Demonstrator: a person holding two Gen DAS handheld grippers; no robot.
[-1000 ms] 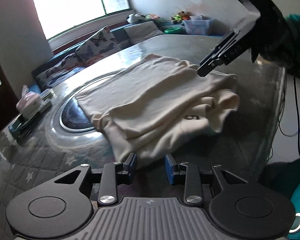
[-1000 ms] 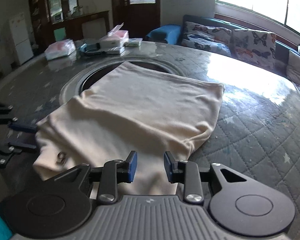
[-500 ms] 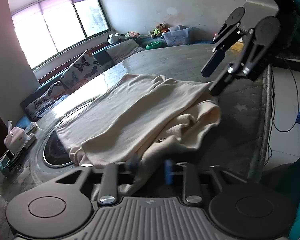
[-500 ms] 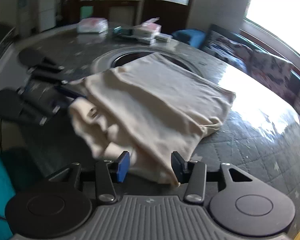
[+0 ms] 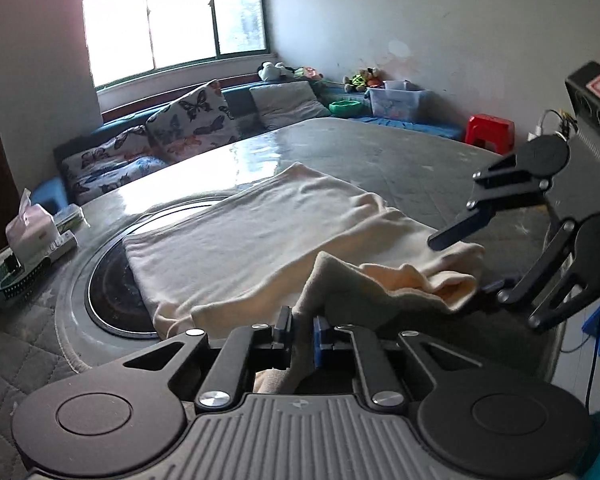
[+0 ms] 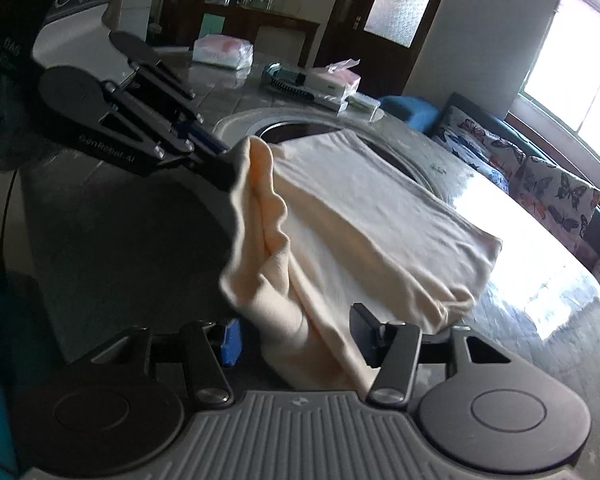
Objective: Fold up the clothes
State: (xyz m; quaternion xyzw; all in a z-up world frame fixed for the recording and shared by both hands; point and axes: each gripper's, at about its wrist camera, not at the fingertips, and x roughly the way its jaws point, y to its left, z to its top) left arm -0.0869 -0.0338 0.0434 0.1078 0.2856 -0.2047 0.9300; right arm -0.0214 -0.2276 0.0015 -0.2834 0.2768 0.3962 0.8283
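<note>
Here the cream garment (image 5: 268, 240) lies mostly flat on the quilted table (image 5: 400, 148), part of it over the round glass inset (image 5: 108, 292), with its near edge raised off the surface. The left gripper (image 5: 302, 330) is clamped on one corner of that edge, cloth bunched between its nearly closed jaws. The right gripper (image 6: 296, 338) has its jaws spread wide around the other corner, the fabric running loosely between them, so it looks not to be pinching yet. Holding both near corners suggests the edge is meant to be carried over the far part of the garment for a fold. Half a second ago the left jaws stood apart with cloth only passing between them; now they have closed on it, and the edge sits higher. The right gripper has come lower and closer around its corner, its jaws wider than a second ago.
</note>
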